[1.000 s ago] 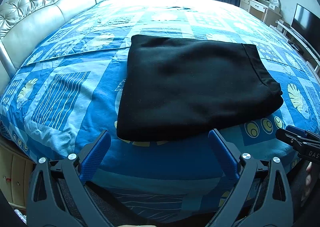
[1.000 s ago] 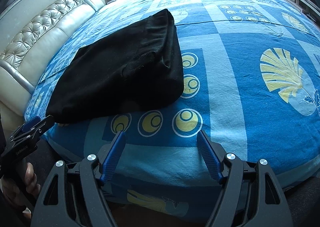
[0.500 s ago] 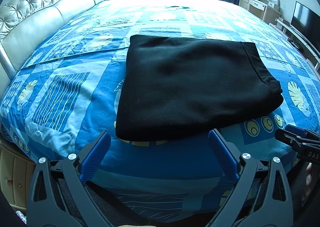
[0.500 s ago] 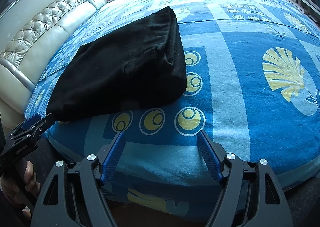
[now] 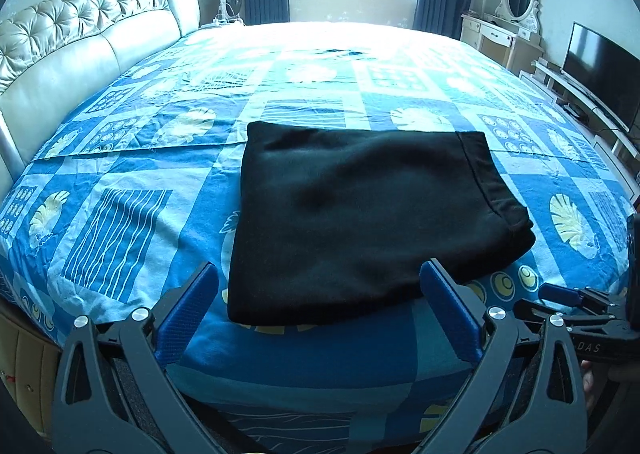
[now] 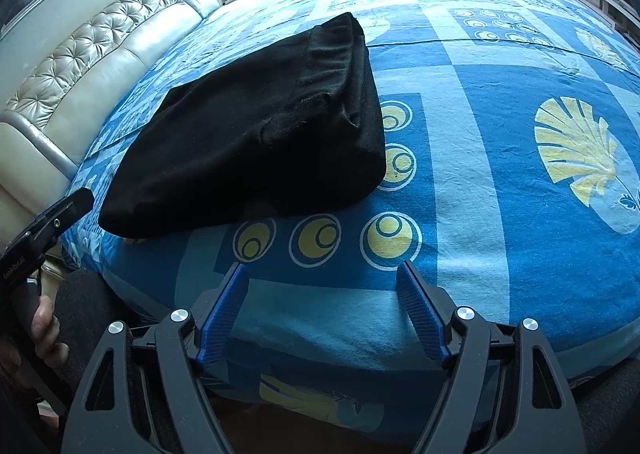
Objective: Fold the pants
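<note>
Black pants lie folded into a thick rectangle on the blue patterned bed, close to its near edge. My left gripper hovers open just short of the near edge of the pants, and nothing is between its blue pads. In the right wrist view the pants sit up and to the left of my right gripper. Its jaws are opening over bare bedsheet with nothing between them. Each gripper shows at the edge of the other's view: the right gripper and the left gripper.
A padded cream headboard runs along the left side. A TV on a low stand and a white dressing table line the right wall. A small fan and blue curtains stand at the far end. A person's hand holds the left gripper.
The left gripper has risen and tipped up, so more of the far wall and window shows. The pants lie unmoved. The right gripper has stayed in place.
</note>
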A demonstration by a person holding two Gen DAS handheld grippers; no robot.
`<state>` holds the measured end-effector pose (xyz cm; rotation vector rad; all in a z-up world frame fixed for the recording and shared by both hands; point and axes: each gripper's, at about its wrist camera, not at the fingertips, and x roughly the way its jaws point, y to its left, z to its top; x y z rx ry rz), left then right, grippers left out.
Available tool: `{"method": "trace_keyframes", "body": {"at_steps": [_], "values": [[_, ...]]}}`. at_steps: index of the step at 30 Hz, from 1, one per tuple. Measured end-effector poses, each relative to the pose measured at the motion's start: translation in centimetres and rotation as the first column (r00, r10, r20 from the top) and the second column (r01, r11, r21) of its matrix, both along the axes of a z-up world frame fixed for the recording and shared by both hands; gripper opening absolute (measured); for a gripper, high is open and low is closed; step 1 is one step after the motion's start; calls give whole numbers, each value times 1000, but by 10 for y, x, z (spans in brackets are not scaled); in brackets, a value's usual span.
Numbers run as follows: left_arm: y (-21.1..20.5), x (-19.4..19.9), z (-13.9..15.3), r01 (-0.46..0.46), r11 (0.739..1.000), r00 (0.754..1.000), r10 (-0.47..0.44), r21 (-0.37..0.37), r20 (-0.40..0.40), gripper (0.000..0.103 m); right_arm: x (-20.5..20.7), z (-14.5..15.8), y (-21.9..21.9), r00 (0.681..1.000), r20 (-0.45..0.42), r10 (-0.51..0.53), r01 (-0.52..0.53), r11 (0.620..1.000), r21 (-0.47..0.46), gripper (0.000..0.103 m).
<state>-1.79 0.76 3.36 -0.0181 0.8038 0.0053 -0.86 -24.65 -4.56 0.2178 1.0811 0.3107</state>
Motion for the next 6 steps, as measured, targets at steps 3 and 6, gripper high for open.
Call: {"method": "trace_keyframes", "body": {"at_steps": [3, 6], "values": [[31, 25, 9, -19, 1000, 999, 20, -12, 33, 101, 7, 22, -6, 999, 48, -8, 7, 999, 34, 76], [82, 69, 4, -133, 991, 991, 132, 33, 38, 101, 34, 47, -14, 993, 118, -28, 23, 999, 44, 80]]}}
